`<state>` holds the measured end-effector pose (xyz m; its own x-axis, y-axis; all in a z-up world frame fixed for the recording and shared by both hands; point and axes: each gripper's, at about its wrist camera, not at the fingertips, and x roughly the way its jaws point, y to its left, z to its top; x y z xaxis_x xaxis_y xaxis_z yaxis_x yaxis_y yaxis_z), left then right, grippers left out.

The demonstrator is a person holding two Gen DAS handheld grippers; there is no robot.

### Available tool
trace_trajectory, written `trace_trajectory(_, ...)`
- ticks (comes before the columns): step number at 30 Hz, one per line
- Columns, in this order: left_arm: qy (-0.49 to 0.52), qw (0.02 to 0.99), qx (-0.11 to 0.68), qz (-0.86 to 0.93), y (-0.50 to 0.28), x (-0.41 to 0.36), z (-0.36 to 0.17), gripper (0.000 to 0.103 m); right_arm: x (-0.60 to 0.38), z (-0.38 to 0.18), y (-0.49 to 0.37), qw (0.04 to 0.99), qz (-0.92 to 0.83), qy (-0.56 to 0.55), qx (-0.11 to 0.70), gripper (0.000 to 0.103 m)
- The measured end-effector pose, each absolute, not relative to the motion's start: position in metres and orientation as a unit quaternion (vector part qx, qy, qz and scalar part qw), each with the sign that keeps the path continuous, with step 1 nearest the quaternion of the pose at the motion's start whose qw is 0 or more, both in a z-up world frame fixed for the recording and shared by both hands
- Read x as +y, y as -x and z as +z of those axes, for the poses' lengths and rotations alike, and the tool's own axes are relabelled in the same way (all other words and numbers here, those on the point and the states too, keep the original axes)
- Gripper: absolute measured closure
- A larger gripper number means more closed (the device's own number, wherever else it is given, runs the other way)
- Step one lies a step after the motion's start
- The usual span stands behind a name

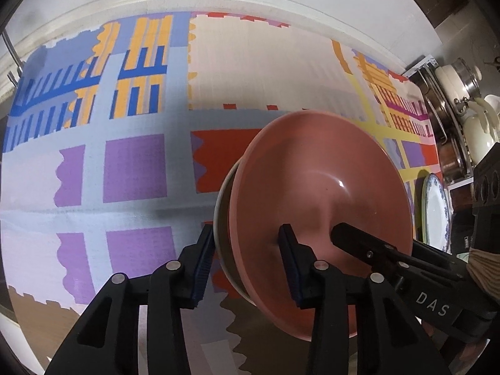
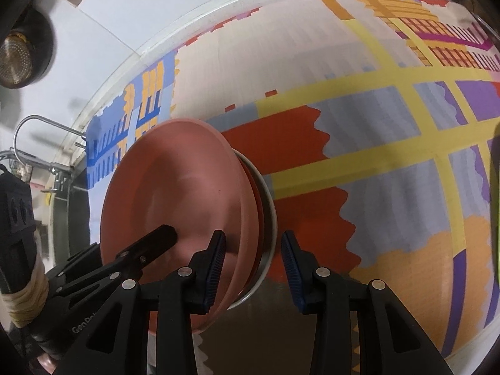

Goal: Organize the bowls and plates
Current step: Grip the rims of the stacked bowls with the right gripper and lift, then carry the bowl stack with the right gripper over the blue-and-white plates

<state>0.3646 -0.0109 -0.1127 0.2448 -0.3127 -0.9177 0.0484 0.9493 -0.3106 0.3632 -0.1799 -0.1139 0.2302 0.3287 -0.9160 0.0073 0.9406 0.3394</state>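
**Mia:** What is the left gripper doing?

**Ben:** It is pinching the left rim of the pink plate. One finger is inside the plate. The other finger presses on the white bowl under it.

**Mia:** Where is the pink plate?

**Ben:** It sits on top of the white bowl, over the bright cloth on the table. It is closer to the near edge of the table than to the far edge.

**Mia:** And the right gripper?

**Ben:** It is set narrow around the right rim. One finger touches the inside of the plate. The other finger is just beside the white bowl, and a thin strip of red cloth shows between them. So it does not pinch.

**Mia:** What is at the right edge of the table?

**Ben:** A white plate with a blue rim. It stands apart from the pink one.
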Motion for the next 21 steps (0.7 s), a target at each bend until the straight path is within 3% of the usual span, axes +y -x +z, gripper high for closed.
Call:
trace_trajectory(2,0.120,0.774,0.610,-0.124,-0.3676,-0.0102,-0.1157,0.056,-0.1788,-0.1140,-0.3634,0.772,0.104,-0.138,0.612,0.065)
trace_trajectory(13,0.153,0.761,0.619,-0.116,-0.3700,-0.0059,-0.1188,0.057,-0.1790,-0.1131,-0.3627,0.772,0.079,-0.158,0.610,0.068)
trace_trajectory(21,0.113,0.759,0.626,-0.134,-0.3727,-0.0106,-0.1163,0.057,-0.1808,-0.1131,-0.3609,0.771,0.070,-0.163,0.612,0.068)
